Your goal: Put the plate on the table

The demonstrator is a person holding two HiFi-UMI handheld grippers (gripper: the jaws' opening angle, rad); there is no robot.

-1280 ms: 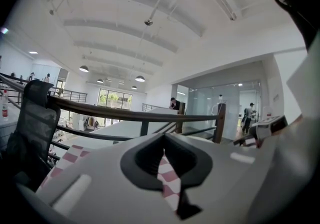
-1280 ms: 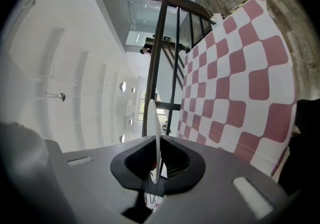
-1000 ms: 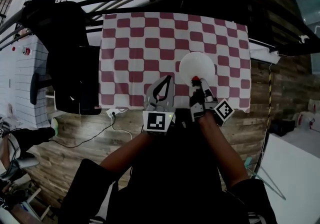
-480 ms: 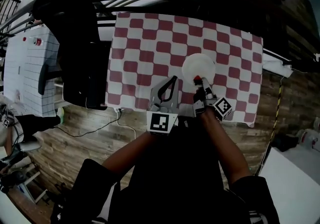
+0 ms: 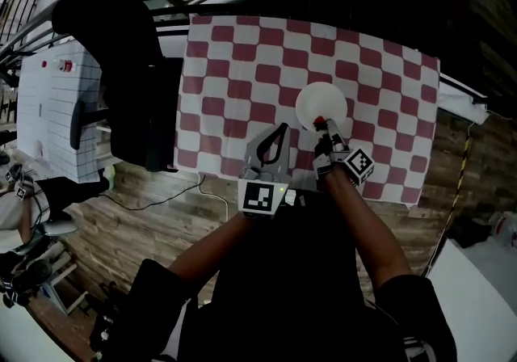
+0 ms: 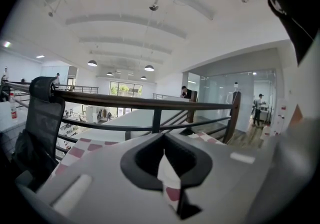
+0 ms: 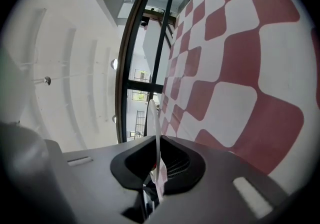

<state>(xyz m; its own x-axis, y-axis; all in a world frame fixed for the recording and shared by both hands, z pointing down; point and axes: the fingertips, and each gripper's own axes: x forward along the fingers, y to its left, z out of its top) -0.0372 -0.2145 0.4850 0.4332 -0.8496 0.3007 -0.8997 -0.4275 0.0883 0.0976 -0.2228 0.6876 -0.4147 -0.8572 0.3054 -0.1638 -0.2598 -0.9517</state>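
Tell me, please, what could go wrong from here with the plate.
1. The right gripper pinches the plate by its thin near rim alone, so it may sag or slip onto the checkered table.
2. The left gripper sits shut beside it, giving no support if it tips.

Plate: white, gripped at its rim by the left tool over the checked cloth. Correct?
Not quite. The right tool grips the plate at its rim over the checked cloth. The left tool is shut on nothing. The head view shows this, and the right gripper view shows the rim between the jaws.
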